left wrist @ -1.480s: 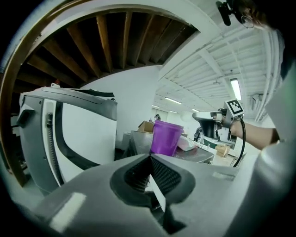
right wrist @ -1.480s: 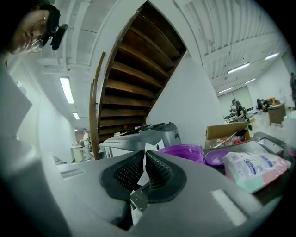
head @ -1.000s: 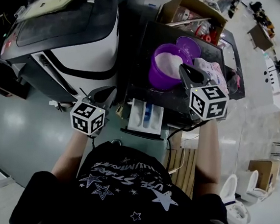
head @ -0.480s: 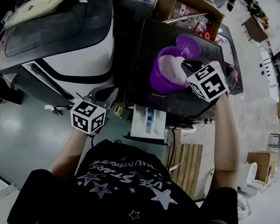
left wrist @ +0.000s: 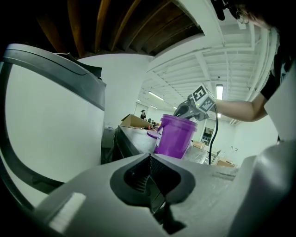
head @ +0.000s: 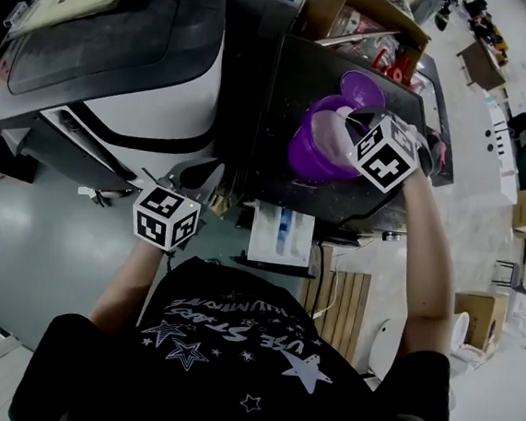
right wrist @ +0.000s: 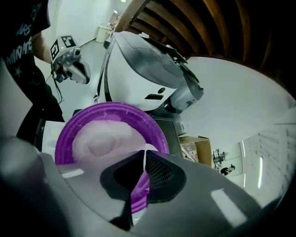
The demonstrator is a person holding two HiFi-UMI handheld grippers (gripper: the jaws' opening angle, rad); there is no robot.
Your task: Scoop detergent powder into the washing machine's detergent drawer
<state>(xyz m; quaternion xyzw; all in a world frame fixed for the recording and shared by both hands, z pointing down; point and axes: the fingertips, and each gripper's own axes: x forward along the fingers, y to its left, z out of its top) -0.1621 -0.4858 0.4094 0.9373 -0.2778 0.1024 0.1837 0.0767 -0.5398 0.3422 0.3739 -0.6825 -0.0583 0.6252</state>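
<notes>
Head view: right gripper (head: 350, 123) over open purple detergent bucket (head: 307, 158) standing on dark washing machine top (head: 290, 78), far right. Jaws clenched on thin purple strip (right wrist: 138, 187); white powder (right wrist: 99, 139) just beyond tips. Detergent drawer (head: 281, 234) pulled out at machine's near edge. Left gripper (head: 200, 176) clenched on nothing, left of drawer, apart from it.
</notes>
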